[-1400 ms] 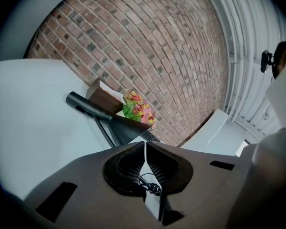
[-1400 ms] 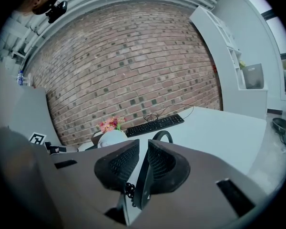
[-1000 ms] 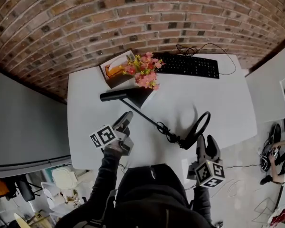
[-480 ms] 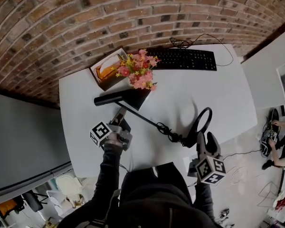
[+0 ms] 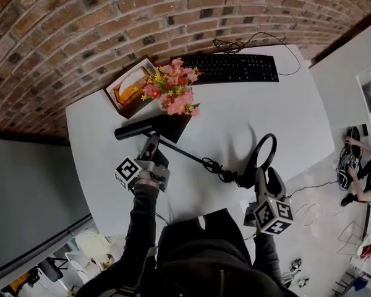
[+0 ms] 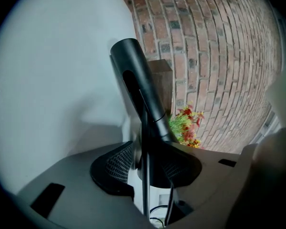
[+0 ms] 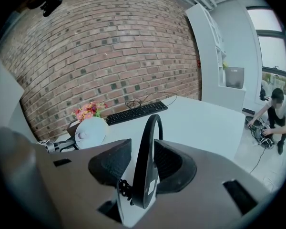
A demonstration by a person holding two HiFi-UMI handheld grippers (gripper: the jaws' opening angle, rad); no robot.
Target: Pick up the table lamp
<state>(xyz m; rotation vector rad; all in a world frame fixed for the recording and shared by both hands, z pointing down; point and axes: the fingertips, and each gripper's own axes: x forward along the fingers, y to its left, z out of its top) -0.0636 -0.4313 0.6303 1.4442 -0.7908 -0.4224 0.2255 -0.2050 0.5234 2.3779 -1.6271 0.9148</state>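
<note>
The black table lamp lies on its side on the white table (image 5: 297,116). Its tube head (image 5: 135,129) points left, and a thin arm (image 5: 180,153) runs right to a ring base (image 5: 265,154) with a coiled cord. My left gripper (image 5: 152,143) straddles the arm just below the head (image 6: 136,75). Its jaws are closing, and their pads stand clear of the thin rod between them (image 6: 145,162). My right gripper (image 5: 265,177) has the ring (image 7: 145,142) between its jaws (image 7: 142,162), with a gap showing on the left side.
Pink and yellow flowers (image 5: 170,91) and a wooden box (image 5: 125,89) stand behind the lamp head. A black keyboard (image 5: 232,68) lies along the brick wall. A person (image 7: 272,112) crouches on the floor to the right, beside a white shelf (image 7: 206,46).
My left gripper has rolled and moved up to the lamp's arm, so its jaws now straddle the rod near the head. The right gripper has sunk slightly around the ring.
</note>
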